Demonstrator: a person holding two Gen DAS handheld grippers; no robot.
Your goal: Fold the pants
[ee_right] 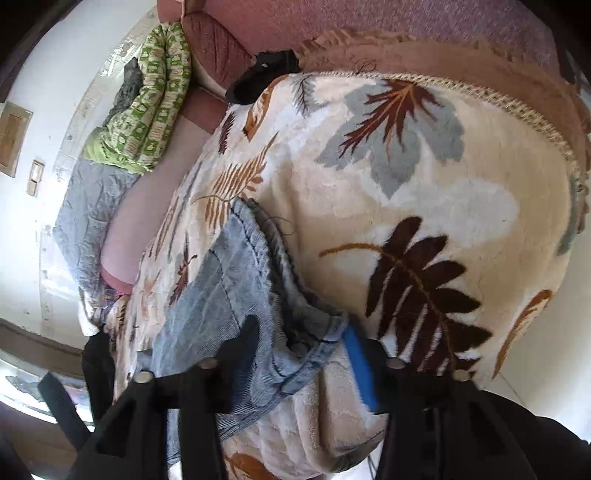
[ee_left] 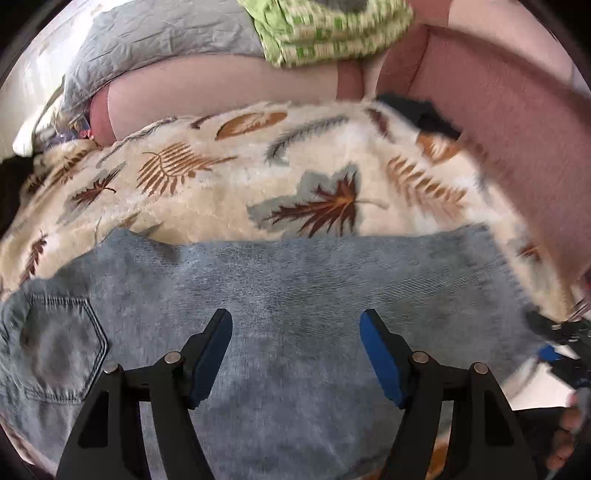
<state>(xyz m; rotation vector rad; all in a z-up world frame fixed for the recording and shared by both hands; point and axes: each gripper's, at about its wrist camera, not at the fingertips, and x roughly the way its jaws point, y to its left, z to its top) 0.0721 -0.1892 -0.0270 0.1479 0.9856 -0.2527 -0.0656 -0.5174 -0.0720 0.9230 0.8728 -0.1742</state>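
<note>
The jeans [ee_left: 295, 295] lie flat on the leaf-patterned blanket [ee_left: 229, 184] covering the sofa [ee_left: 517, 155], along its front edge. The left gripper [ee_left: 295, 354] hovers over them, fingers spread wide and released. The right gripper [ee_right: 299, 354] has its fingers either side of the bunched hem, apart and not clenched.

The pants [ee_left: 280, 295] lie on the blanket [ee_left: 229, 184] spread over the sofa [ee_left: 509, 122], quilt [ee_left: 332, 29] behind.

No text, label, brand, number or sign can be read in either view; the printed cloths carry only leaf and block patterns, no letters.
</note>
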